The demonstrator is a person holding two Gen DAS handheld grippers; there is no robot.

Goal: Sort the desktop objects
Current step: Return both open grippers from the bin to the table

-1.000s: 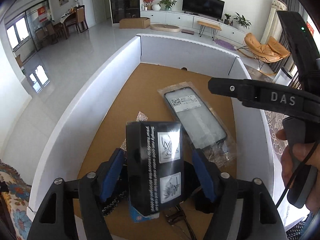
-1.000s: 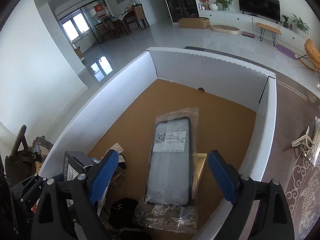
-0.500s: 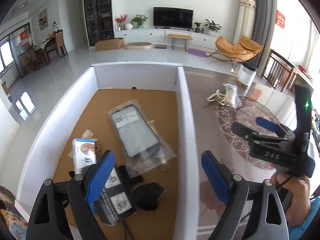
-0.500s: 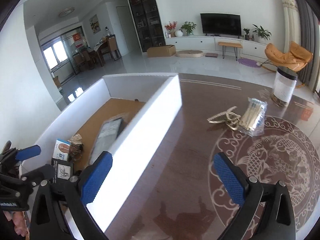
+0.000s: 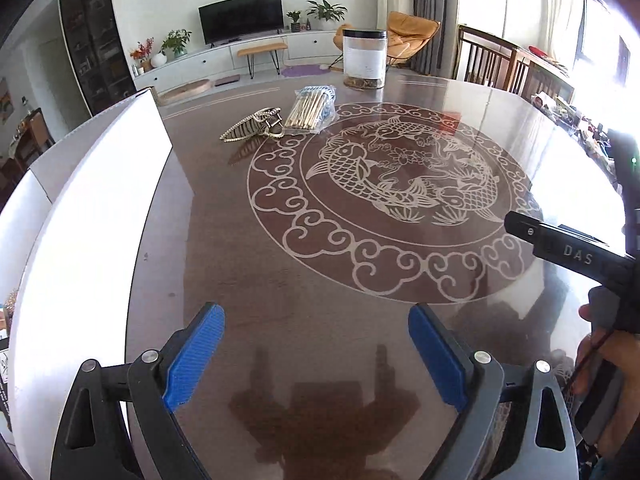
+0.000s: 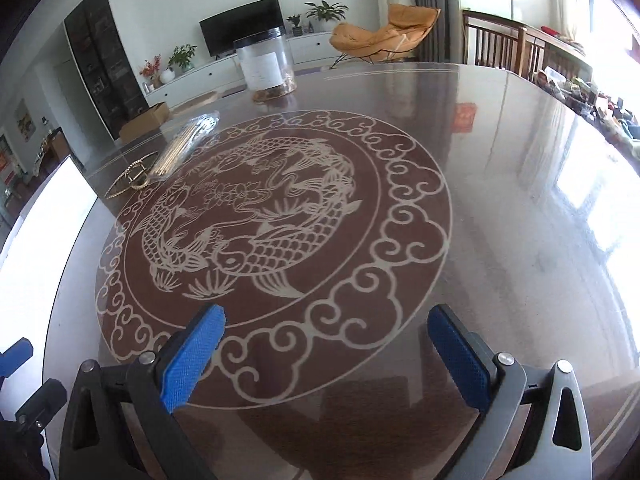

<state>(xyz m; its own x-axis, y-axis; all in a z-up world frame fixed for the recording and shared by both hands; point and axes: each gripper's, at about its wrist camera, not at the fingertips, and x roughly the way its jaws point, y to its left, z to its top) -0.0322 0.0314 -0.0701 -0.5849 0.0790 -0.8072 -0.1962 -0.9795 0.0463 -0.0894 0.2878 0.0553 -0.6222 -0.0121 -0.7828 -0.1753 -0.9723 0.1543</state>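
My left gripper (image 5: 316, 344) hangs over the dark glossy table (image 5: 224, 264); its jaws are opening and nothing is between them. My right gripper (image 6: 328, 340) stands open and empty over the table's fish design (image 6: 256, 232). Far back on the table lie a gold hair clip (image 5: 252, 130) and a clear bag of thin sticks (image 5: 310, 110), touching each other. In the right wrist view the clip (image 6: 134, 178) and the bag (image 6: 186, 144) lie at the upper left. The white sorting box (image 5: 100, 216) stands at the left; its inside is hidden.
A clear jar with a black lid (image 5: 365, 65) stands at the table's far edge. A hand (image 5: 608, 360) holds the right gripper's body at the right edge of the left wrist view. Wooden chairs (image 5: 500, 64) stand behind the table.
The left gripper let go of the black box inside the white box and widened its jaws. Both grippers swung right, from above the box to above the bare table.
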